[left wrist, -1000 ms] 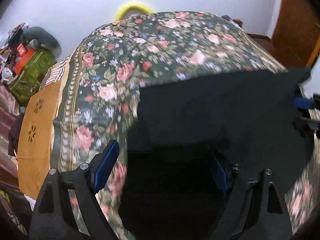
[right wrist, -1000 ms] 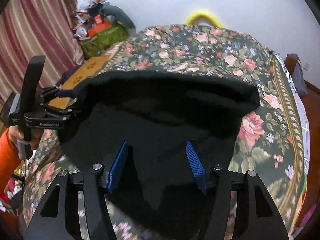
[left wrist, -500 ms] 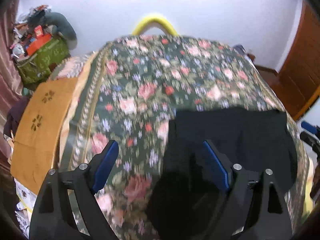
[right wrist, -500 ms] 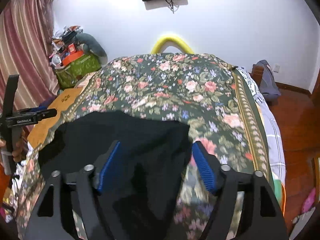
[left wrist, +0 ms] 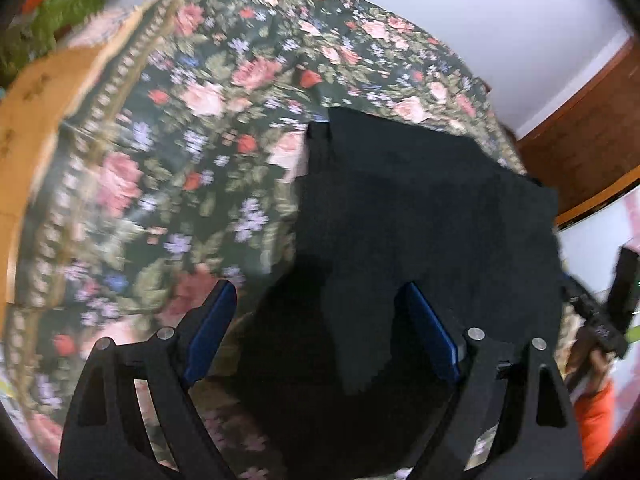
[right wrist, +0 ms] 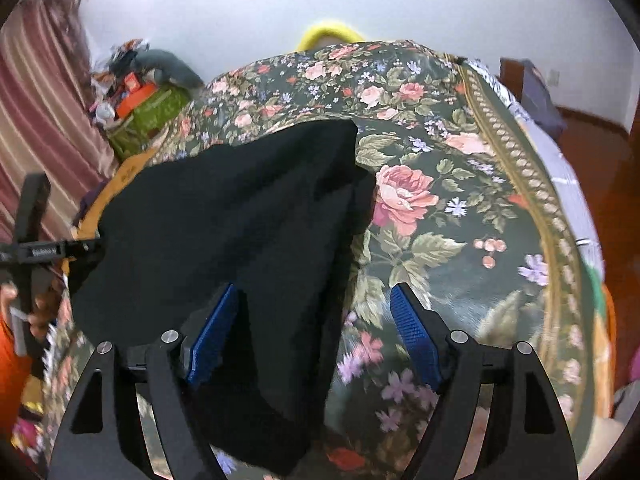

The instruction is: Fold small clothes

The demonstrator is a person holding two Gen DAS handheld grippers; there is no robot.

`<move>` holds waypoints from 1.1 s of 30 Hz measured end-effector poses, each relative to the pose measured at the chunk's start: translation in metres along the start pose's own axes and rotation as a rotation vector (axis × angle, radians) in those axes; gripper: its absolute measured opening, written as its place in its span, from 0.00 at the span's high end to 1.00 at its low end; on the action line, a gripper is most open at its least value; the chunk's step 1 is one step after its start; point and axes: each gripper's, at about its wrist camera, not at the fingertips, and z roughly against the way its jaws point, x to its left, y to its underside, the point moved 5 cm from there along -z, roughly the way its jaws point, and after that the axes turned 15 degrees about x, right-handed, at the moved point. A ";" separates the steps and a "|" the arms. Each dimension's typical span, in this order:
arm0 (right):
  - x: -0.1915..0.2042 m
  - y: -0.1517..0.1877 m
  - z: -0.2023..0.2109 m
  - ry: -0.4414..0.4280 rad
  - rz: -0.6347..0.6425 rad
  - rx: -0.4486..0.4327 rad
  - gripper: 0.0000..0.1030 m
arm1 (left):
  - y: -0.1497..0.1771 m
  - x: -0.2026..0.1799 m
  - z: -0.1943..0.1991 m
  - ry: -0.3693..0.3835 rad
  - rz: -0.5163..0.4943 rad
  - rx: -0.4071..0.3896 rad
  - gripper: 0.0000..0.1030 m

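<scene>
A black garment (left wrist: 420, 208) lies on the flowered bedspread (left wrist: 192, 160), with a flap hanging toward the camera. My left gripper (left wrist: 322, 332) hovers over its left near edge. The blue pads stand wide apart and do not press the cloth, so it is open. In the right wrist view the same black garment (right wrist: 240, 208) fills the left half. My right gripper (right wrist: 312, 334) is open above its right near edge, with the left pad over cloth and the right pad over the bedspread (right wrist: 460, 220). A hand (left wrist: 588, 356) in an orange sleeve shows at the right edge.
A green bag (right wrist: 152, 112) with clutter on it stands by the striped curtain (right wrist: 40, 120) at the back left. A yellow arc (right wrist: 332, 32) rises behind the bed. An orange-brown cloth (left wrist: 36, 120) covers the bed's left side. Wooden floor (right wrist: 592, 128) lies to the right.
The black garment was spread in the air between both grippers; now it lies on the bed in a smaller, doubled shape. The right jaws have widened. Both cameras have tipped down and rolled.
</scene>
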 end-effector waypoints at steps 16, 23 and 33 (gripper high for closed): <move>0.037 -0.001 -0.001 -0.093 0.048 -0.018 0.89 | 0.008 -0.020 0.018 0.024 -0.031 -0.065 0.78; 0.061 0.008 0.044 -0.123 0.104 -0.074 0.92 | 0.035 -0.035 0.062 -0.035 -0.090 -0.142 0.88; 0.114 0.031 0.113 -0.159 0.186 -0.161 0.92 | 0.097 -0.059 0.157 -0.045 -0.147 -0.293 0.89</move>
